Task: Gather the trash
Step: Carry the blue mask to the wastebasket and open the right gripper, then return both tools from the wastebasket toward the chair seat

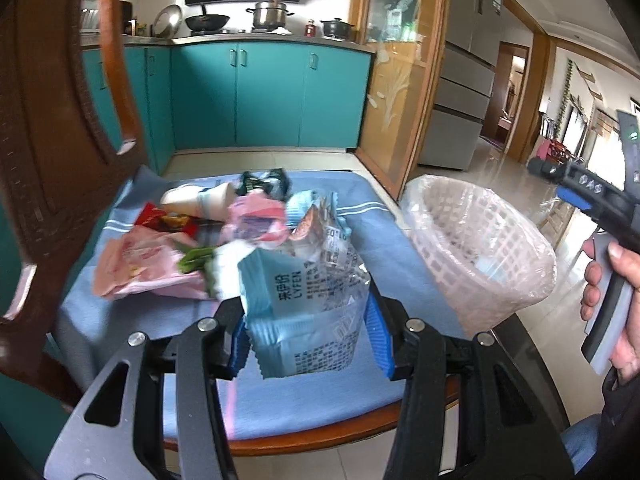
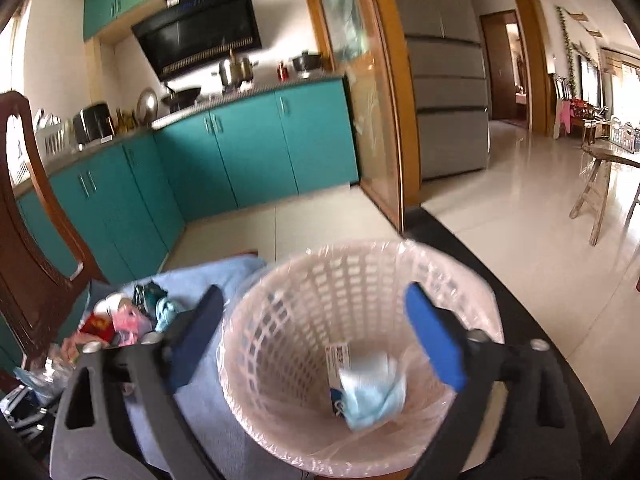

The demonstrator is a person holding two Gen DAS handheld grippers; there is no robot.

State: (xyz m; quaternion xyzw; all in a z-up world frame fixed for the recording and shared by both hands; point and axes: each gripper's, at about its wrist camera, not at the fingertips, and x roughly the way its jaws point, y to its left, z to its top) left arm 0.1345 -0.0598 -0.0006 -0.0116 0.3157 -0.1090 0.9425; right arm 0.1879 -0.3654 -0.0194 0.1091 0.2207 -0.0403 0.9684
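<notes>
L gripper: my jaws are clamped on a blue-and-clear wrapper; it stands up between the pads, over the chair's front half.
R gripper: spread wide, nothing between the pads, held over the bin mouth. In the L view I see only its body and my hand on the handle.
Bin: pink mesh w/ clear liner, just beside the chair's R edge. One blue wrapper lies at the bottom.
Trash pile: on the blue cloth at the back-left of the seat: pink packs, red pack, white cup on its side, dark green wrapper.
Edges: cloth covers the seat; wooden rim shows at the front. Seat's R edge nearly meets the bin rim.
Open room: bare tile floor beyond seat and bin, wide to the R toward the hall.
In the way: chair back tall on the L, close to the pile. Teal cabinets and glass door frame stand well behind.
L view only: wrapper's print, my R hand.
R view only: inside of bin, wooden stool far R.
</notes>
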